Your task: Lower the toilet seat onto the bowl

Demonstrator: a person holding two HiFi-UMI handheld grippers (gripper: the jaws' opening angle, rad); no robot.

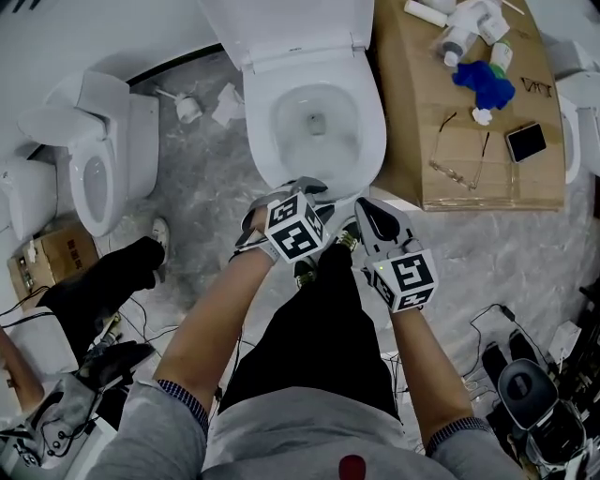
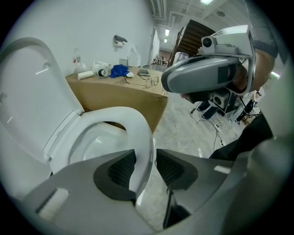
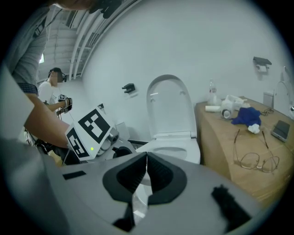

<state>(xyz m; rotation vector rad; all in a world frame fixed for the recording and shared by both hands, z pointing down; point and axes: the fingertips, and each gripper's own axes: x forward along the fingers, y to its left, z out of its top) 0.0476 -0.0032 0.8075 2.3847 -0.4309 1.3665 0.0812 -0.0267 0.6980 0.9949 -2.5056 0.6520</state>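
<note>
A white toilet stands ahead of me with its lid (image 1: 291,23) upright against the wall. The toilet seat (image 1: 372,141) lies low over the bowl (image 1: 314,127); I cannot tell whether it rests on the rim. My left gripper (image 1: 305,187) is at the bowl's front edge. In the left gripper view the seat's front rim (image 2: 140,133) runs between the two pads and the left gripper (image 2: 146,167) is shut on it. My right gripper (image 1: 367,208) hovers just right of it, in front of the bowl, shut and empty (image 3: 147,172). The seat (image 3: 177,147) and lid (image 3: 169,105) also show in the right gripper view.
A cardboard box (image 1: 469,141) stands right of the toilet with glasses (image 1: 459,150), a phone (image 1: 526,142), a blue cloth (image 1: 485,82) and bottles on it. A second toilet (image 1: 94,169) stands at the left. Another person's leg (image 1: 103,281) is at the left; cables and gear (image 1: 534,394) lie at the lower right.
</note>
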